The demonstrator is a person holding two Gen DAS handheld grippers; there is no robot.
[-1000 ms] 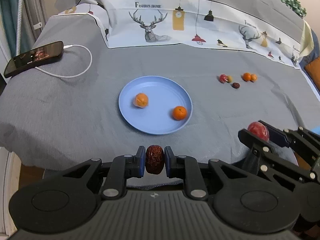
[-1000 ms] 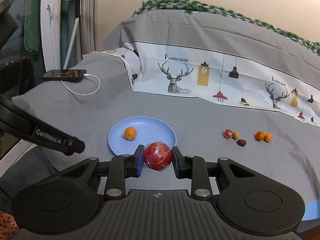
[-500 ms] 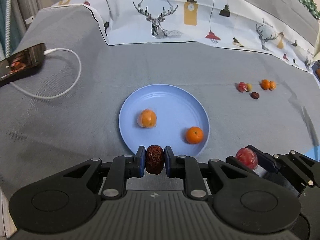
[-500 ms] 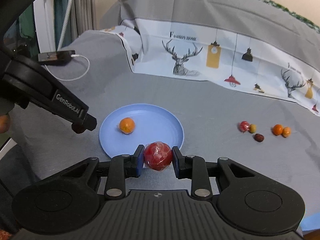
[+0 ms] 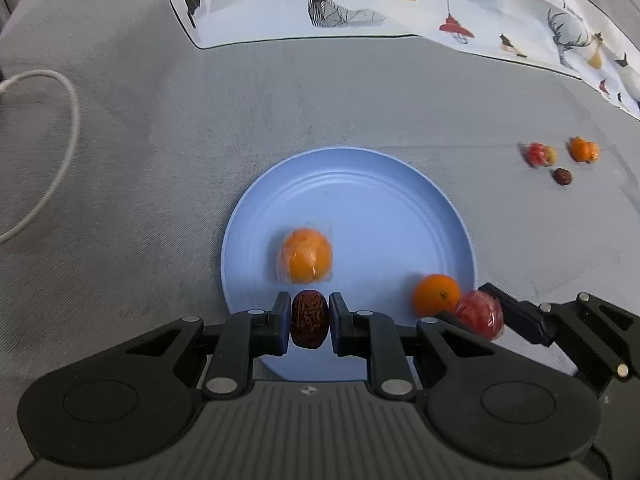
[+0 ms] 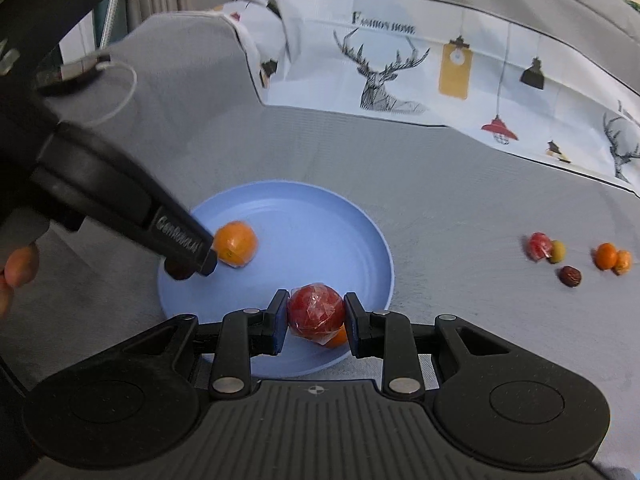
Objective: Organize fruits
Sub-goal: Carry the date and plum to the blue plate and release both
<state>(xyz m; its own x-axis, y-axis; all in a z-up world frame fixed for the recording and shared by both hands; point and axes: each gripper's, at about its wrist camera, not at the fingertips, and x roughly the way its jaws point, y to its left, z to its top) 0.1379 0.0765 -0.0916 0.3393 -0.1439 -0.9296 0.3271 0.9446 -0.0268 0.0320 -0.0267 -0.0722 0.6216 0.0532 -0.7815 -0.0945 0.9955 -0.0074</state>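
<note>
Both my grippers have dropped toward the blue plate (image 5: 448, 216) since a second ago; it now fills the middle of each wrist view, where before it lay well ahead on the cloth. The left gripper (image 5: 309, 320) is clamped shut on a wrinkled dark-red date (image 5: 309, 319), held over the plate's near rim. The right gripper (image 6: 316, 314) pinches a film-wrapped red fruit (image 6: 316, 310) between its pads, jaws only as far apart as the fruit is wide, above the plate's near right part.

The surface is a grey bedspread (image 5: 140, 160), finely ribbed and slightly rumpled. Behind it lies a white printed cloth (image 6: 480, 80) with stags, hanging lamps and the words "FASHION HOME". The left gripper's arm, seen from the right wrist, carries the lettering "GenRobot.AI" (image 6: 178, 236). A white cable (image 5: 60, 152) loops at far left; in the right wrist view it runs to a blurred dark device (image 6: 72, 74) near the bed's edge.

On the plate sit a wrapped orange (image 5: 306, 255) near the centre and a bare orange (image 5: 437, 295) by the right rim, just beside the red fruit. Well to the right, on open cloth, five small fruits cluster (image 6: 572, 256): red, green, dark brown and two orange. The plate's far half is bare, and grey cloth lies free all around it. Fingertips (image 6: 16, 268) show at the left edge.
</note>
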